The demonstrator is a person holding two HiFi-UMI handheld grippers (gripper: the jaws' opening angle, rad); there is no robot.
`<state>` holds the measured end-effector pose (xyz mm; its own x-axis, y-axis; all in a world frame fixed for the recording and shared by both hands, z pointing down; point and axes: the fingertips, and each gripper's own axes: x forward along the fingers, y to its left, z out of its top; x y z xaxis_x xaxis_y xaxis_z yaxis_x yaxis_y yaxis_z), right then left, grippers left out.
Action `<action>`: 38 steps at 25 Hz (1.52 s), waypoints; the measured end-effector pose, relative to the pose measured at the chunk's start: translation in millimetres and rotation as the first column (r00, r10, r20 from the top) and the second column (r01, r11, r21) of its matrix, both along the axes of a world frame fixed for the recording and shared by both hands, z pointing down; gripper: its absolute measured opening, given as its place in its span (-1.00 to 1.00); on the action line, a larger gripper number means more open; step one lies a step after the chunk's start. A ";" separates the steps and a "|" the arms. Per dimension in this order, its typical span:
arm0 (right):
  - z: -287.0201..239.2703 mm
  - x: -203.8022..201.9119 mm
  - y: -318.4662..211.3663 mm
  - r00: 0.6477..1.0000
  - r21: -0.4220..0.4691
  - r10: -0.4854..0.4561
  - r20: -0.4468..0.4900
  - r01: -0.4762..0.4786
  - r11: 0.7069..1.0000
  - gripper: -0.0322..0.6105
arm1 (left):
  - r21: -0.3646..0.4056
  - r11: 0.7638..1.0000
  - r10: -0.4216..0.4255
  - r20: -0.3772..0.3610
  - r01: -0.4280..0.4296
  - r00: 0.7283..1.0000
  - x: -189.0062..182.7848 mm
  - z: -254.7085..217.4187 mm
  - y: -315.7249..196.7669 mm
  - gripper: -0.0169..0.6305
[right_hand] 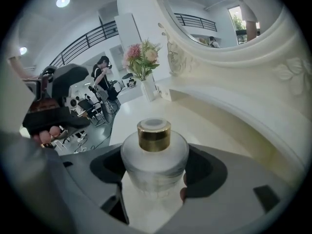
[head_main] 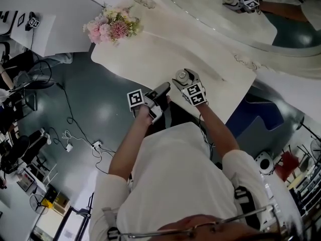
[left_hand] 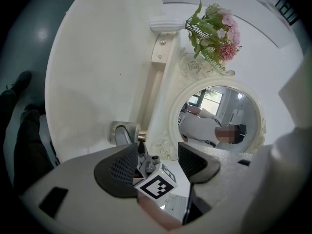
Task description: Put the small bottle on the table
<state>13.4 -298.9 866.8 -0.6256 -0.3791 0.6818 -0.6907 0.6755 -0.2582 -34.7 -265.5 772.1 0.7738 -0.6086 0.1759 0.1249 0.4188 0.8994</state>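
The right gripper [right_hand: 156, 168] pinches the small bottle [right_hand: 154, 150] between its jaws, one pad on each side of the frosted body, the gold collar and cap standing upright above them. In the head view the bottle sits at frame centre, over the near edge of the white dressing table [head_main: 165, 54] (whether its base touches the top cannot be told). The left gripper [left_hand: 156, 162], just left of it, has its jaws spread with nothing held. A pink flower bouquet [head_main: 113, 25] stands at the table's upper-left end.
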 end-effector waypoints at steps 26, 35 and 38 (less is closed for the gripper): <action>28.7 10.4 16.4 0.985 0.078 -0.121 -0.120 0.131 0.988 0.20 | 0.001 1.000 -0.012 0.036 0.012 0.999 0.6 0.8 14.8 -0.15; 17.0 21.7 22.9 0.981 0.077 -0.139 -0.136 0.151 0.986 0.29 | 0.035 0.998 -0.045 0.016 0.044 0.999 -3.8 -9.8 19.5 -0.15; 0.0 28.8 24.5 0.986 0.090 -0.117 -0.118 0.128 0.988 0.25 | 0.053 0.998 -0.025 0.020 0.024 0.999 -2.3 -10.4 28.6 -0.16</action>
